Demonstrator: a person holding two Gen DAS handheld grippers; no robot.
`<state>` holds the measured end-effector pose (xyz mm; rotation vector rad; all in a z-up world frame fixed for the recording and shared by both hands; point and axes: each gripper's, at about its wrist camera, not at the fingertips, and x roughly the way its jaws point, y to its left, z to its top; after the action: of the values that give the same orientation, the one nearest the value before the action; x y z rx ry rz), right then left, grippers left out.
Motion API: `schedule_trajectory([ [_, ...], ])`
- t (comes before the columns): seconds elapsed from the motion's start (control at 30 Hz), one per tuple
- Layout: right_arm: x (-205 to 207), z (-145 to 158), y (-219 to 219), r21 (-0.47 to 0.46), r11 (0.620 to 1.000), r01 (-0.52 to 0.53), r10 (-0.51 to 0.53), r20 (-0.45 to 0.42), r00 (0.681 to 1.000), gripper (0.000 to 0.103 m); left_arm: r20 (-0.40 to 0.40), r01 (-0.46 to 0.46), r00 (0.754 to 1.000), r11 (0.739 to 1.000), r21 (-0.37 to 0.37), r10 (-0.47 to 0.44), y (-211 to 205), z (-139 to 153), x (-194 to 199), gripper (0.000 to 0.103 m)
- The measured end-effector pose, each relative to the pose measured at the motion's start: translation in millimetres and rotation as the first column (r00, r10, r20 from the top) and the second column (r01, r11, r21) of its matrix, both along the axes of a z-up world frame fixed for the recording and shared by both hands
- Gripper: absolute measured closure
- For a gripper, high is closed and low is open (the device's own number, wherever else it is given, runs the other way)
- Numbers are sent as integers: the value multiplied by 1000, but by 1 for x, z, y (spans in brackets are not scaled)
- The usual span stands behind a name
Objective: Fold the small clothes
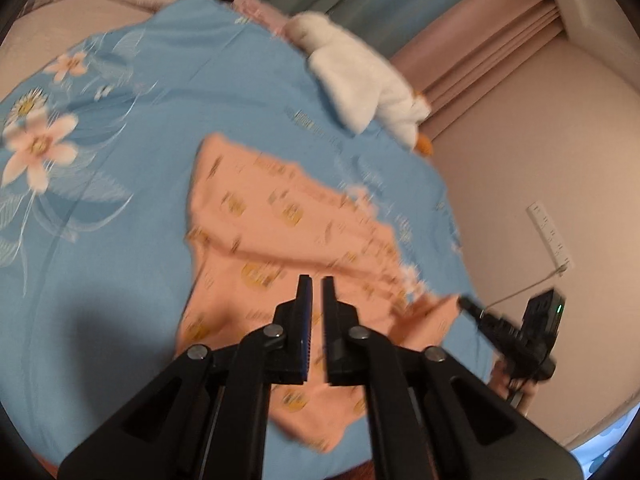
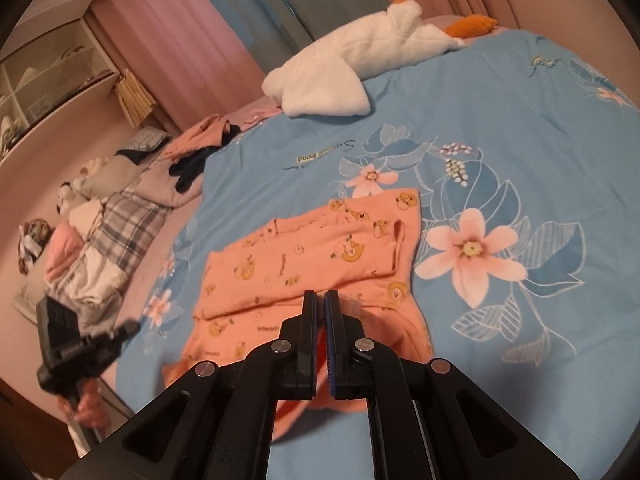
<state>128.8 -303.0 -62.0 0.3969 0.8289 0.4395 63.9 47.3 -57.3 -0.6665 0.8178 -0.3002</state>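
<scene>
**Fig. 1. Both grippers above a partly folded orange garment on the bed**

I see the orange bear-print garment [image 2: 320,256] lying on the blue floral quilt [image 2: 500,128] that covers the bed, roughly central in both wrist views. One portion is already laid across the body of the garment, forming a long fold edge; the near hem is loose and rumpled.

My right gripper [image 2: 322,300] sits over the near edge of the garment. Its fingers [image 2: 308,320] are drawn close together with only a thin slit between them, and I cannot tell whether any cloth is pinched there. My left gripper [image 1: 316,284] hovers over the same garment from the other side; its fingers [image 1: 303,312] stand narrow with a clear gap, holding nothing that I can see. The left wrist view is motion-blurred, so fine edges are uncertain.

A white plush goose [image 2: 340,68] lies at the far side of the quilt, well apart from the garment. A heap of other clothes [image 2: 92,248] sits beyond the quilt's edge.

Risks, as I judge them:
- A narrow finger opening may catch only the top layer, so the existing fold drags open.
- A low approach may pinch the quilt with the garment and lift both.
- Uneven pulls from the two sides would skew the fold line.
</scene>
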Motion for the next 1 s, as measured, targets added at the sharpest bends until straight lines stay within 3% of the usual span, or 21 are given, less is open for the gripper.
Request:
schedule_trajectory([
  [0.1,4,-8,2,4,1000,2,-2,-16,1000,98,-94,26,995,999,18,-24,-2,-20,-17,67],
  [0.2,5,-12,3,-5,1000,13,-13,-21,1000,98,-159,77,984,997,-11,-77,-11,-38,-35,50],
  [0.27,5,-12,2,-11,1000,16,-16,-19,1000,98,-202,117,971,991,-58,-127,-21,-48,-41,47],
  [0.37,3,-10,3,-28,999,21,-22,-13,1000,98,-196,158,965,982,-108,-176,-33,-51,-43,47],
  [0.47,1,-8,2,-45,998,33,-33,-8,999,98,-179,156,969,982,-103,-172,-41,-53,-38,54],
  [0.53,0,-6,1,-55,998,43,-43,-1,999,98,-178,158,969,984,-82,-170,-47,-56,-30,101],
  [0.67,0,-5,0,-56,997,53,-53,4,999,98,-162,117,978,990,-82,-129,-45,-57,-22,102],
  [1.0,13,8,-3,-42,997,64,-62,32,998,98,20,33,999,987,-155,-30,-13,-7,0,102],
])
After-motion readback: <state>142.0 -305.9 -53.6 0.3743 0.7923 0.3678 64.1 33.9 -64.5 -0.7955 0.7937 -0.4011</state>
